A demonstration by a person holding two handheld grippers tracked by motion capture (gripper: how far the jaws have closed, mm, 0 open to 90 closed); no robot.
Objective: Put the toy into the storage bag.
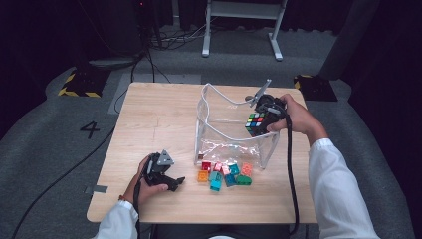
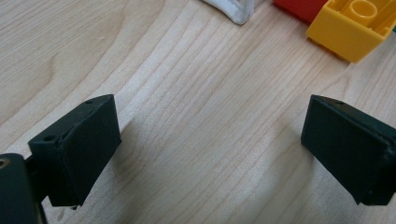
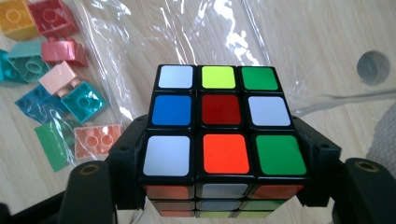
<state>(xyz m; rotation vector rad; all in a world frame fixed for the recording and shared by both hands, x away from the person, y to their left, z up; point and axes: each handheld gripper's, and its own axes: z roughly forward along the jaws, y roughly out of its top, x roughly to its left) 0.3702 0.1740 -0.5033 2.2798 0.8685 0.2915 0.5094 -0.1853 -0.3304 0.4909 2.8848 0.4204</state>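
A scrambled Rubik's cube (image 1: 254, 125) hangs over the right side of a clear plastic bag (image 1: 198, 124) with white trim, which stands open at the table's middle. My right gripper (image 1: 261, 119) is shut on it. In the right gripper view the cube (image 3: 222, 107) sits between both jaws of the right gripper (image 3: 223, 142), above the crinkled plastic. My left gripper (image 1: 176, 183) rests low near the front left of the table, open. In its own view the left gripper (image 2: 210, 149) has its jaws wide apart with bare wood between them.
Several loose bricks (image 1: 224, 174) in red, orange, pink, teal and green lie just in front of the bag. A yellow brick (image 2: 357, 25) and a red one (image 2: 299, 7) lie ahead of the left gripper. The wooden table (image 1: 149, 114) has free room at left.
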